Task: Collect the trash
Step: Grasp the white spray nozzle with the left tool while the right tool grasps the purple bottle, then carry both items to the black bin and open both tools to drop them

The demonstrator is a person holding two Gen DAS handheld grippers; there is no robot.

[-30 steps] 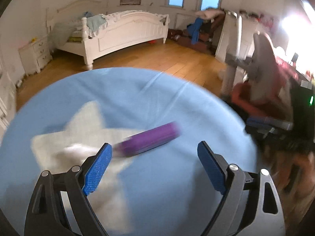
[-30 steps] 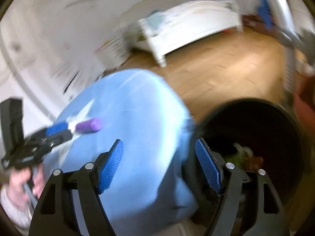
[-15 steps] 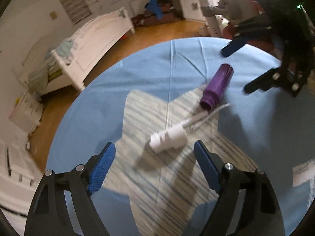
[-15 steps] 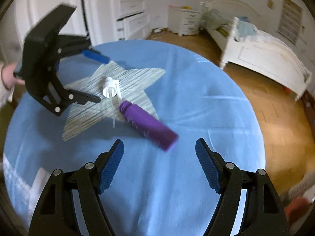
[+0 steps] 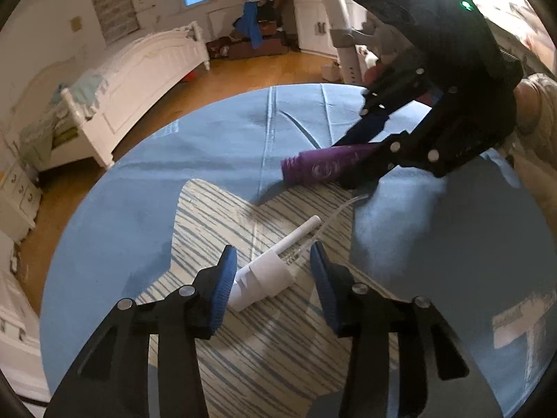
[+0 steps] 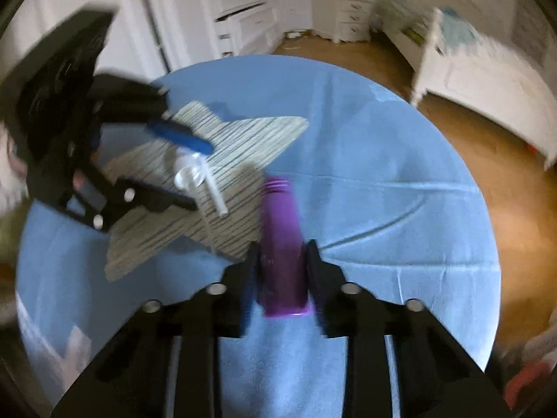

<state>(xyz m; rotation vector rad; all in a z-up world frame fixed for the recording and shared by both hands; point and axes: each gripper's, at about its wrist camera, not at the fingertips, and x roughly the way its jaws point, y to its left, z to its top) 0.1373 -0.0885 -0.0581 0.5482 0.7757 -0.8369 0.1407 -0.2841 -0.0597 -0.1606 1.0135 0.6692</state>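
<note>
A purple bottle [image 6: 280, 240] lies on the round blue table [image 6: 400, 160]. My right gripper [image 6: 281, 261] is shut on it; it also shows in the left wrist view [image 5: 323, 169]. A white pump head with a clear tube [image 5: 264, 278] lies on the striped star patch [image 5: 216, 230]. My left gripper [image 5: 269, 275] is half closed around the pump head, its blue pads on either side with a gap still showing on the right. The pump head also shows in the right wrist view [image 6: 191, 174].
A white bed [image 5: 139, 69] stands across the wood floor. White drawers [image 6: 243, 7] and a nightstand [image 6: 343, 17] stand behind the table. The other gripper's black body [image 5: 445, 80] reaches over the table's far right.
Both grippers moved in over the table. The right one closed on the purple bottle. The left one narrowed around the white pump head.
</note>
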